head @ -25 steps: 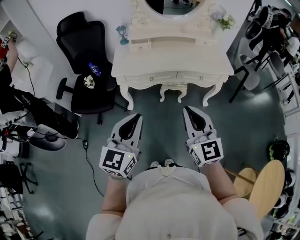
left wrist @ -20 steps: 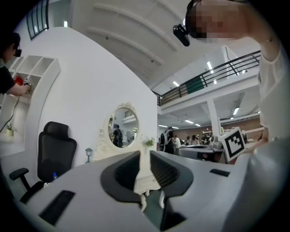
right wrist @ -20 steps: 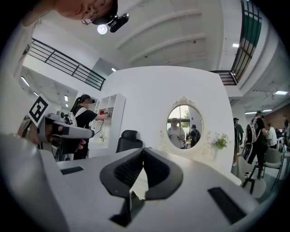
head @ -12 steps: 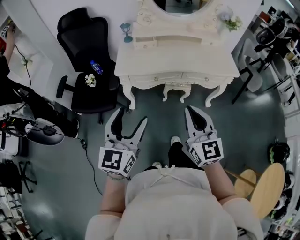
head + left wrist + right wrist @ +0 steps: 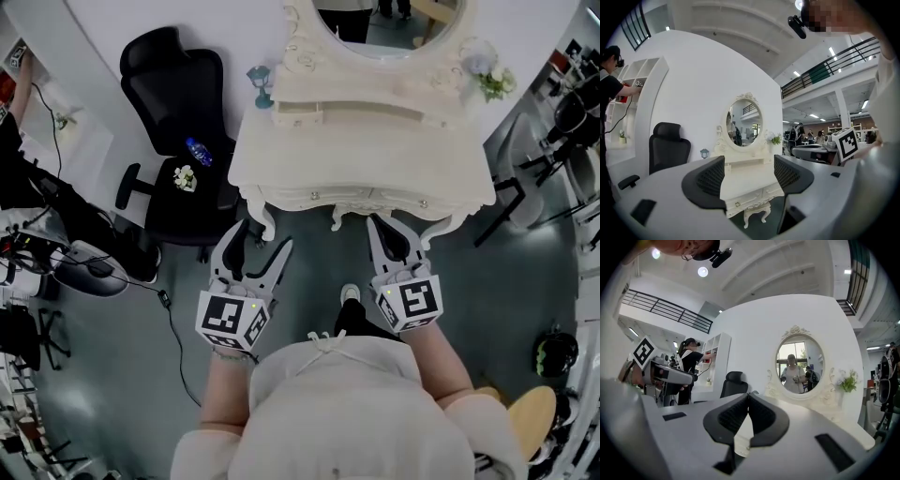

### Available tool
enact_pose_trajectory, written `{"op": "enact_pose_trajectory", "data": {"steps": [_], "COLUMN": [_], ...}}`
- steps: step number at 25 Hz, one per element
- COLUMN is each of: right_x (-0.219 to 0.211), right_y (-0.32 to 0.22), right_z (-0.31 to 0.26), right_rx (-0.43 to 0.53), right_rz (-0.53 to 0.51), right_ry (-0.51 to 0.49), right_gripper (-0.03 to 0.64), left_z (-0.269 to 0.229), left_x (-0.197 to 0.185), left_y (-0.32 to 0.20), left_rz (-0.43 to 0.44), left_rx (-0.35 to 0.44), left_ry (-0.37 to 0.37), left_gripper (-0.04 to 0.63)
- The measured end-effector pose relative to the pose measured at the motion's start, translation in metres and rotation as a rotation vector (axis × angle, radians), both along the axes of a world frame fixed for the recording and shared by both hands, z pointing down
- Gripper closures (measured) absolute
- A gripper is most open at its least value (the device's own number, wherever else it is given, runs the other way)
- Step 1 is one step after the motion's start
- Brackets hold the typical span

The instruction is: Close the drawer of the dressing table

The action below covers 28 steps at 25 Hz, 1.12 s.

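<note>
The cream dressing table [image 5: 361,159] with its oval mirror stands straight ahead. On its upper shelf, at the left, a small drawer [image 5: 298,113] sticks out a little from the shelf front. The two front drawers [image 5: 309,199] below the top look flush. My left gripper [image 5: 261,239] is open and empty, just short of the table's left front leg. Through its wide jaws the left gripper view shows the table [image 5: 747,185]. My right gripper [image 5: 380,227] is shut on nothing, its tip close under the table's front edge. In the right gripper view its pads [image 5: 740,416] meet.
A black office chair [image 5: 183,141] stands left of the table, with a bottle [image 5: 198,151] on its seat. A blue lamp [image 5: 262,75] and flowers [image 5: 494,82] sit on the table. A carved stool [image 5: 352,217] is tucked underneath. Cables and gear [image 5: 84,267] lie at the left.
My left gripper's jaws have gone from shut to wide open. Both grippers and the person have moved closer to the dressing table, which now fills more of the view.
</note>
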State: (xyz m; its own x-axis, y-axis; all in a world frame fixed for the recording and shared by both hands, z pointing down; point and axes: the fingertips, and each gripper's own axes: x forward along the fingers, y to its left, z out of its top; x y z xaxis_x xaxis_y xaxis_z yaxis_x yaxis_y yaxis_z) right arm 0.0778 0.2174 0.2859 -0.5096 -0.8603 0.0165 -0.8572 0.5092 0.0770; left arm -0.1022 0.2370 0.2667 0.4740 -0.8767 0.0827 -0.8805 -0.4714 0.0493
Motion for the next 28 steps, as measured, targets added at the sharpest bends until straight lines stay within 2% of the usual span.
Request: {"op": "enact_pose_trajectory", "data": {"steps": [8, 13, 18, 28], "right_x": [0.055, 0.069, 0.066, 0.043], "right_y": [-0.121, -0.172, -0.215, -0.313], "right_z": [-0.006, 0.001, 0.019, 0.057], "right_rx": [-0.022, -0.033, -0.076, -0.121], "right_rz": [-0.076, -0.112, -0.127, -0.122], "right_ry": [0.012, 0.023, 0.018, 0.028], "right_gripper": [0.612, 0.612, 0.612, 0.612], "left_z": [-0.005, 0.007, 0.037, 0.101], "left_x": [0.057, 0.076, 0.075, 0.055], "left_y": [-0.107, -0.153, -0.196, -0.304], "left_rz": [-0.077, -0.087, -0.103, -0.096], "left_rx": [-0.004, -0.036, -0.099, -0.183], "left_ry": [-0.006, -0.018, -0.048, -0.014], "left_gripper": [0.264, 0.264, 0.264, 0.265]}}
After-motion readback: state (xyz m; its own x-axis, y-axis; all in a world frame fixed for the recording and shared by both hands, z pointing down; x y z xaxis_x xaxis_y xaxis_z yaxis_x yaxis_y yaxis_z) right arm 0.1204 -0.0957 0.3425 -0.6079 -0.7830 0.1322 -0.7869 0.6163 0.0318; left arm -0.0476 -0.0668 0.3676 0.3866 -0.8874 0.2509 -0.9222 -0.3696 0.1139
